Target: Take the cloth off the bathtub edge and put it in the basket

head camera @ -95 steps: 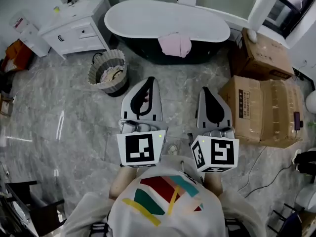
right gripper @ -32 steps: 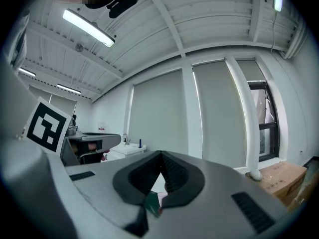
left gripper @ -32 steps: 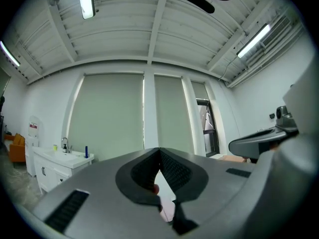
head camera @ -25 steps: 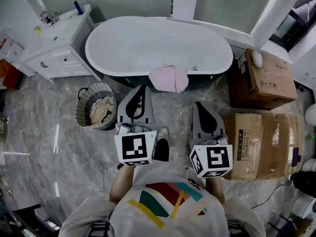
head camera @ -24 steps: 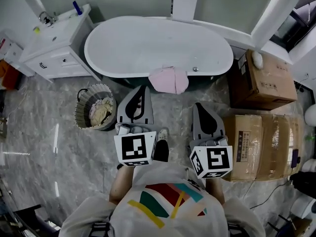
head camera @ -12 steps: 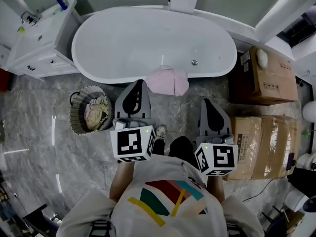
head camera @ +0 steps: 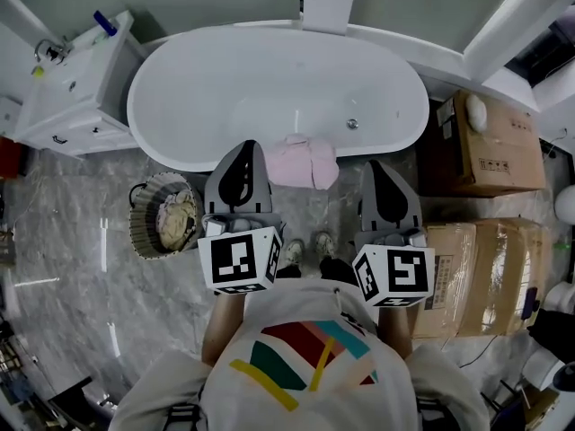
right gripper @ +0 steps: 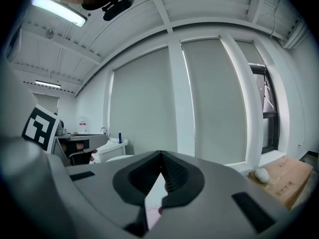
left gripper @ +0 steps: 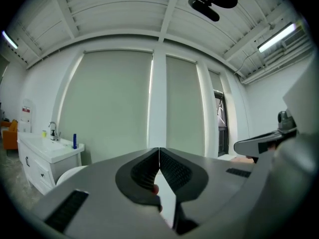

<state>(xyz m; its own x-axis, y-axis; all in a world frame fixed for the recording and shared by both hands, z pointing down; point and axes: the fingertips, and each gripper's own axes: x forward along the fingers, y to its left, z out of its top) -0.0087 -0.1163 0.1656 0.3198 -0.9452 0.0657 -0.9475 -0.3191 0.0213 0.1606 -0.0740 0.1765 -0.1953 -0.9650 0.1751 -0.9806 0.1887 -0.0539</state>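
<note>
- Stands right up against the tub, seen from above: printed shirt at the bottom of the head view, shoes [head camera: 305, 248] on the grey marble floor.
- Carries the left gripper [head camera: 242, 149] level at the front, marker cube toward the body, tip over the near bathtub [head camera: 135, 110] edge just left of the cloth. Looks placed for an approach rather than a grasp.
- Shows its jaws pressed fully together with nothing between them, so needs opening before any pinch.
- Carries the right gripper [head camera: 384, 167] alongside, tilted slightly down, tip just short of the tub rim and to the right of the cloth. Jaws likewise shut tight and empty.
- Brackets the target this way, one tool on each side, probably to leave either free to take it.
- Finds the basket [head camera: 137, 233] on the floor left of the left gripper, against the tub's outer wall, already holding some pale fabric. Sits within a short swing of the cloth, handy for the drop.
- Finds the pink cloth [head camera: 307, 162] draped over the near bathtub edge between the two tips, hanging down the outside. Not yet lifted; contact with the left gripper impossible to judge from above.
- Leaves stacked cardboard boxes [head camera: 490, 151] at the right, well clear of the work.
- Ends farthest out with a white vanity [head camera: 67, 106] at the upper left and blinds behind the tub.
</note>
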